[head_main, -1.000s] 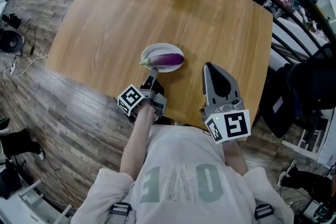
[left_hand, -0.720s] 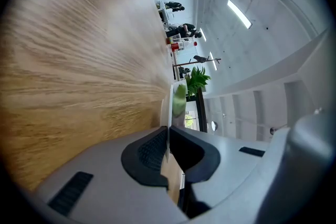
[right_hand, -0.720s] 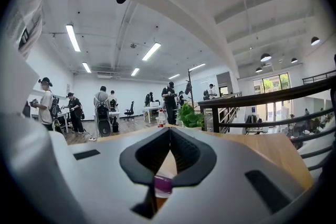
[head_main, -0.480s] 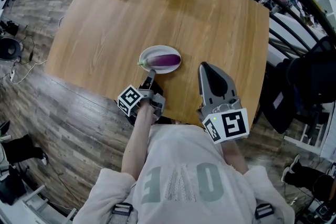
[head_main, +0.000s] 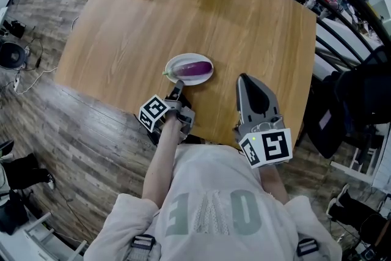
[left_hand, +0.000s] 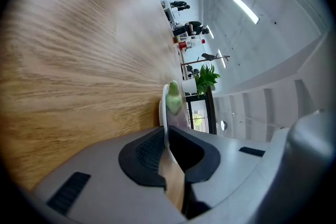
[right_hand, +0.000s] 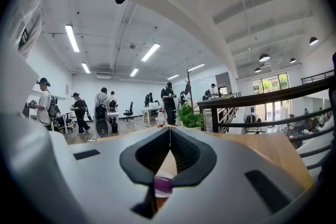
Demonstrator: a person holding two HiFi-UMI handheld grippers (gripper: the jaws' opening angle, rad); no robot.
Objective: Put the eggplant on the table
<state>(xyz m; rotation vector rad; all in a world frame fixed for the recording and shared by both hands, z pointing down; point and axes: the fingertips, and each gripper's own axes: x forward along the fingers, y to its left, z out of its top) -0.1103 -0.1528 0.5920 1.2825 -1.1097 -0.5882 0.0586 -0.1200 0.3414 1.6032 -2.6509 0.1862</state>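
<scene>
Beware of tilting or tugging the plate while pinching its near rim with the left tongs, clamped on that thin white edge just beside the green stem. Enough of a tilt to roll the eggplant off the rim and, this close to the near edge of the table, perhaps down onto the floor. Beware too of squeezing such a glossy, rounded skin off-centre with the right tongs: likely to squirt out sideways, or to bruise under too hard a pinch. Closed on nothing for now, hovering level over the near right part of the table, apart from the plate and aimed toward the far edge; to be opened before any reach. On the plate at this point, not yet on the bare wood, a little in from the middle of the near edge. Lying flat, long axis roughly along that near edge, green cap toward the left edge and blunt purple end toward the right edge. Probably best taken across the thick middle, at right angles to that axis, with the plate kept level throughout.
</scene>
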